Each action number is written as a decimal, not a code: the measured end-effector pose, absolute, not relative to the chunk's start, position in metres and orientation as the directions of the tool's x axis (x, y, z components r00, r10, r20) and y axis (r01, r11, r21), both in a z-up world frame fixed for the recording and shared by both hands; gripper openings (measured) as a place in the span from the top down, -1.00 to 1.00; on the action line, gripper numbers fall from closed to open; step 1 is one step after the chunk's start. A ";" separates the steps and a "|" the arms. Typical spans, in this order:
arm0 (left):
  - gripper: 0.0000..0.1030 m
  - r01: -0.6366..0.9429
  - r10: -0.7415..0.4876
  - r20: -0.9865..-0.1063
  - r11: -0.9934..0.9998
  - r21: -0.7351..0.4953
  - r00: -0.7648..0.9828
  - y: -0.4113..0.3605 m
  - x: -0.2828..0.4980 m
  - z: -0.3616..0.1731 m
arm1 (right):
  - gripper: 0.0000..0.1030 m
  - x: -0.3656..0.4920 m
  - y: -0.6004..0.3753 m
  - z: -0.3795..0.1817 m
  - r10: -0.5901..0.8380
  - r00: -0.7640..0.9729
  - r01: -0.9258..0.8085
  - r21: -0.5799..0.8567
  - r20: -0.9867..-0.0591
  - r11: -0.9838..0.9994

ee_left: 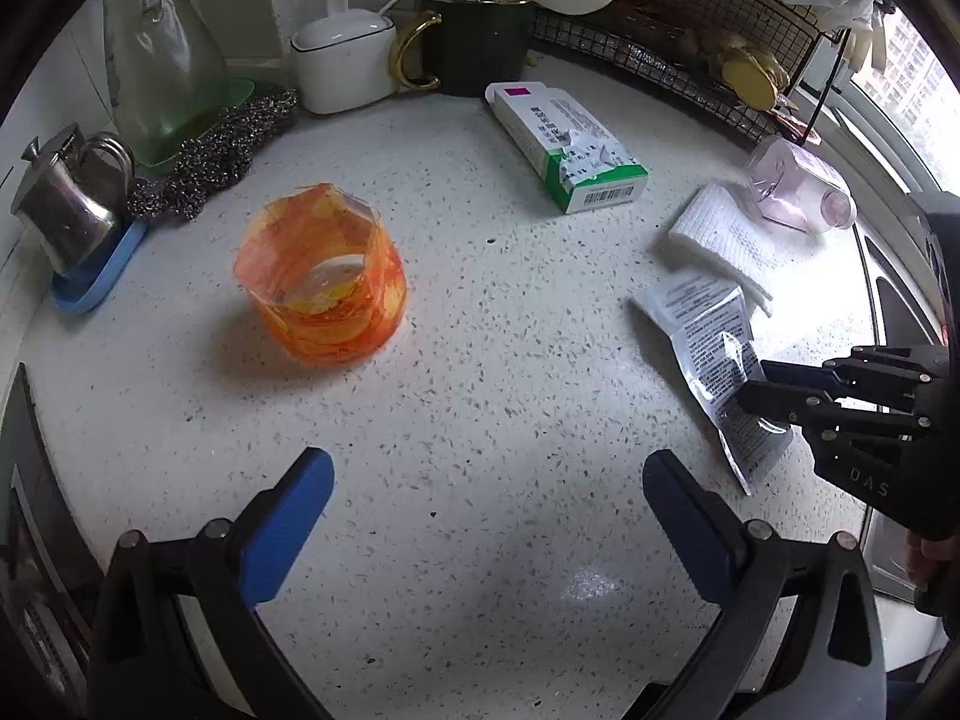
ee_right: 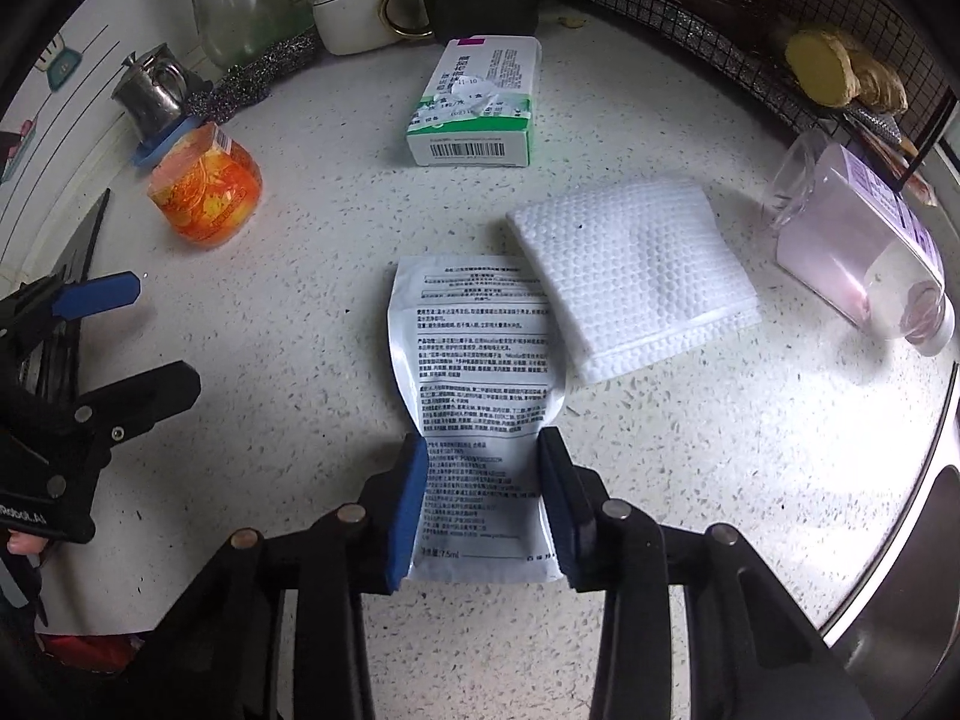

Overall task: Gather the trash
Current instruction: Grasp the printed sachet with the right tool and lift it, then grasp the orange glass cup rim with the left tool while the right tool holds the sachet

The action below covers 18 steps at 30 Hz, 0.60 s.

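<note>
Speckled countertop (ee_left: 480,312) fills my left wrist view, and my left gripper (ee_left: 486,486) hangs over a bare patch of it with its blue fingers spread wide, holding nothing. Ahead to the left stands an orange plastic cup (ee_left: 321,276), upright. Farther back lies a green-and-white medicine box (ee_left: 567,144) on its side, in front of a dark mug (ee_left: 474,45) full of utensils. At the right edge my right gripper (ee_left: 753,387) reaches in over a silvery sachet (ee_left: 714,348) printed with small text.

From my right wrist view, that sachet (ee_right: 480,372) lies flat on the countertop (ee_right: 720,480), and my right gripper (ee_right: 483,492) has its blue pads pressed against both side edges of the sachet's near end, pinching it. A folded white tissue (ee_right: 636,270) lies just beyond, overlapping the sachet's far right corner. A clear bottle (ee_right: 864,252) lies tipped on its side at the right. The medicine box (ee_right: 480,102) and orange plastic cup (ee_right: 207,192) sit farther back, and my left gripper (ee_right: 144,336) shows at the left edge, open.
</note>
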<state>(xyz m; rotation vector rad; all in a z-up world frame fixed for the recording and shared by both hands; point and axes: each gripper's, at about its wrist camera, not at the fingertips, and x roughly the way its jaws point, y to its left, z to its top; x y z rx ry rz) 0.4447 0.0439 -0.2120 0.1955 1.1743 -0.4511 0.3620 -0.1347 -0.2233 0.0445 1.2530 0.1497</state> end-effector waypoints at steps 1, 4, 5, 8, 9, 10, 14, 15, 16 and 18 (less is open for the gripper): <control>-0.99 0.441 -0.240 -0.919 0.894 -0.085 0.311 0.045 0.443 -0.211 | 0.77 0.363 -0.142 -0.223 0.146 0.307 -0.077 0.128 -0.940 0.989; -0.99 0.447 -0.245 -0.916 0.890 -0.084 0.317 0.049 0.440 -0.206 | 0.78 0.353 -0.139 -0.220 0.135 0.318 -0.076 0.117 -0.939 0.990; -0.99 0.450 -0.248 -0.915 0.889 -0.084 0.318 0.049 0.439 -0.205 | 0.78 0.352 -0.140 -0.220 0.143 0.316 -0.073 0.126 -0.938 0.989; -0.99 0.460 -0.250 -0.911 0.884 -0.078 0.327 0.054 0.438 -0.198 | 0.79 0.350 -0.137 -0.221 0.145 0.317 -0.075 0.128 -0.937 0.989; -0.99 0.464 -0.252 -0.909 0.882 -0.075 0.332 0.055 0.438 -0.196 | 0.79 0.347 -0.136 -0.220 0.147 0.318 -0.072 0.131 -0.937 0.989; -0.99 0.469 -0.255 -0.906 0.880 -0.074 0.337 0.057 0.438 -0.192 | 0.79 0.344 -0.134 -0.218 0.151 0.322 -0.067 0.137 -0.935 0.988; -0.99 0.476 -0.255 -0.899 0.877 -0.061 0.355 0.066 0.443 -0.181 | 0.79 0.329 -0.133 -0.202 0.145 0.353 -0.051 0.136 -0.924 0.989; -0.99 0.478 -0.256 -0.898 0.876 -0.059 0.359 0.068 0.445 -0.179 | 0.79 0.325 -0.135 -0.197 0.140 0.368 -0.045 0.133 -0.919 0.990; -0.99 0.482 -0.262 -0.895 0.874 -0.060 0.362 0.071 0.448 -0.176 | 0.79 0.326 -0.137 -0.195 0.141 0.371 -0.040 0.135 -0.918 0.990; -0.99 0.489 -0.270 -0.891 0.870 -0.063 0.365 0.076 0.453 -0.171 | 0.79 0.323 -0.143 -0.187 0.136 0.391 -0.023 0.138 -0.910 0.990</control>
